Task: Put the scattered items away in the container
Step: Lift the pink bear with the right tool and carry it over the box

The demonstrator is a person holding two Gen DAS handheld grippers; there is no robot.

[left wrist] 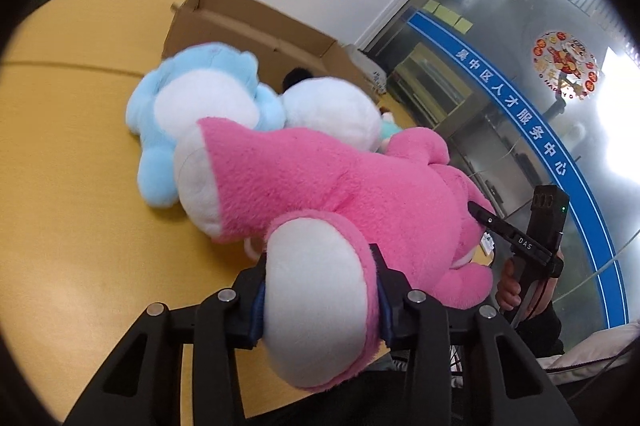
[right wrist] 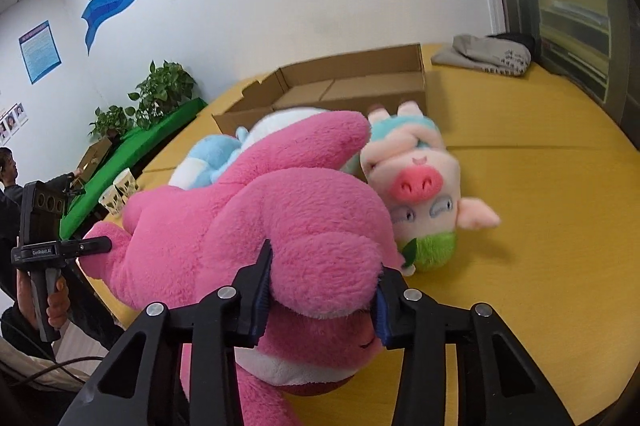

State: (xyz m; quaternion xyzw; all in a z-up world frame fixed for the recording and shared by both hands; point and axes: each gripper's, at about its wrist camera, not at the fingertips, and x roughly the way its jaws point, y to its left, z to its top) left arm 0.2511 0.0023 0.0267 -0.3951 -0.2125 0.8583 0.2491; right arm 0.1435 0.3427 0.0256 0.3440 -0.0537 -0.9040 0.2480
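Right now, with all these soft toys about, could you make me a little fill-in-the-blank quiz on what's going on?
Both grippers are clamped on the ____ plush bear.
The cardboard box behind the toys stands ____.
The pig plush has a ____ snout.
The left gripper pinches the bear's white-soled ____.

Missing words: pink; open; pink; foot

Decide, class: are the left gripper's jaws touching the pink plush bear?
Touching. The left wrist view shows the left gripper with both jaws pressed against the pink plush bear's white-soled foot.
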